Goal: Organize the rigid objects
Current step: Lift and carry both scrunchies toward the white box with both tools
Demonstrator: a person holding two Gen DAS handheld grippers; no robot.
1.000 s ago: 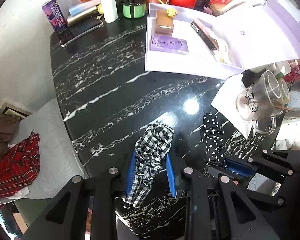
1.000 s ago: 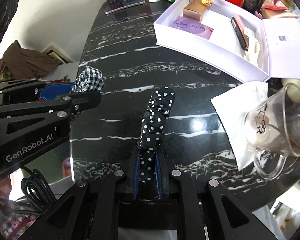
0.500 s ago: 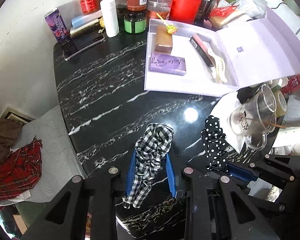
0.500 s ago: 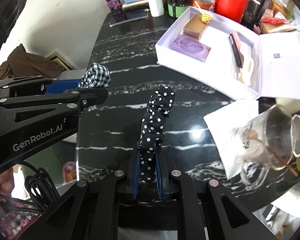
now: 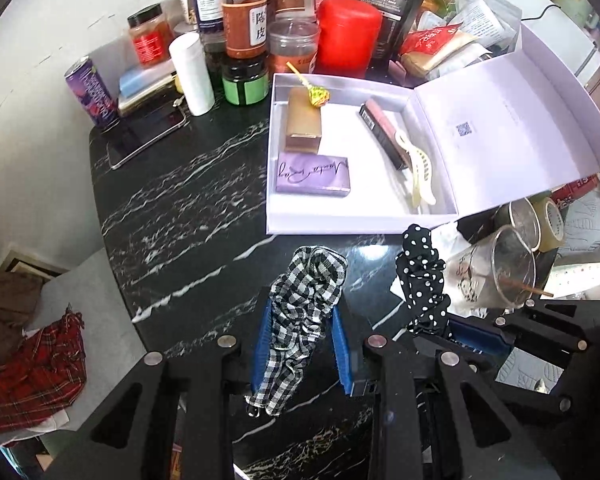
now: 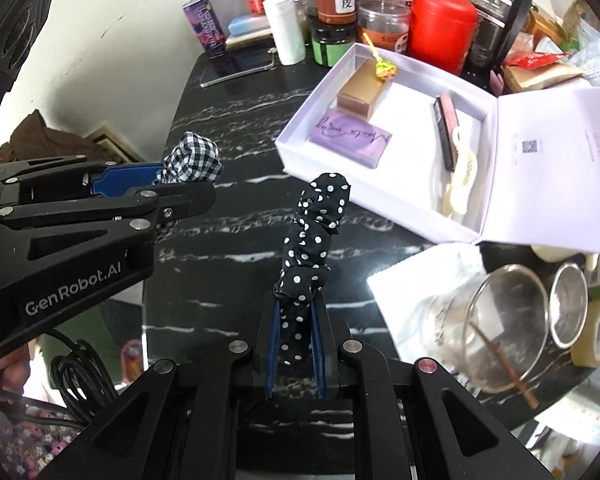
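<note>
The left hand-held gripper (image 5: 300,344) is clamped on a checked scrunchie (image 5: 306,300); the right hand-held gripper (image 6: 296,336) pinches a dotted scrunchie (image 6: 312,232) just beside it. Both hang over the black desk (image 5: 180,208). Ahead lies an open white box (image 5: 340,224); right of the right gripper lies a glass mug (image 6: 492,320)

Both views are bright and evenly lit. The glossy black table (image 5: 188,216) mirrors pale light in soft patches near its close edge, and the white box (image 5: 380,216) and its lid come close to washing out. Shadows are soft and short. Fisheye bending curves the table rim, and black corners frame each picture. In the right wrist view the glass cup (image 6: 496,320) is slightly smeared; the rest is sharp.
</note>
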